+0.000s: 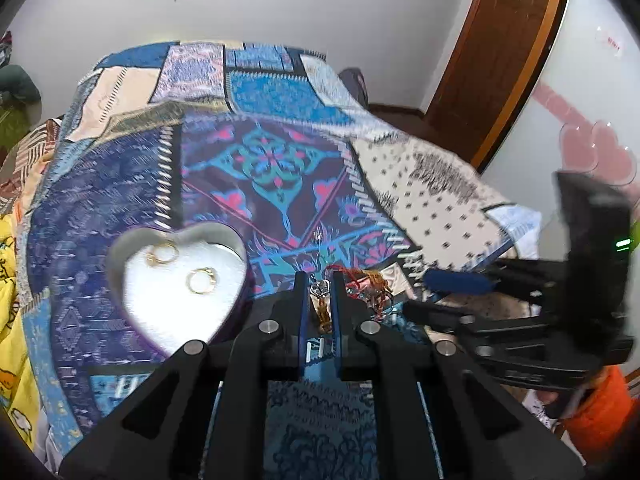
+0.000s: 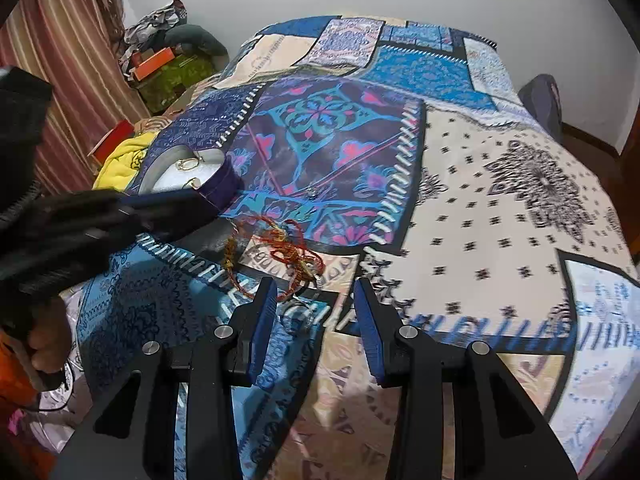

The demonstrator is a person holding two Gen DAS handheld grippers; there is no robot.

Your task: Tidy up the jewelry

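Note:
My left gripper (image 1: 320, 292) is shut on a brown braided cord bracelet (image 1: 323, 314) with a small silver charm at its top. From the right wrist view the left gripper (image 2: 200, 208) reaches in from the left, and the brown cord (image 2: 230, 258) dangles under its tip. A purple heart-shaped box (image 1: 120, 276) lies just left of it, holding gold rings (image 1: 202, 280). A tangle of red and orange cord bracelets (image 2: 290, 250) lies on the blanket. My right gripper (image 2: 316, 300) hovers open just in front of that tangle, nothing between its fingers.
A patchwork blanket (image 2: 480, 208) in blue, purple and cream covers the bed. Yellow fabric (image 2: 120, 160) and a clutter of boxes (image 2: 160, 64) lie off the left side by a striped curtain. A wooden door (image 1: 500, 60) stands at the far right.

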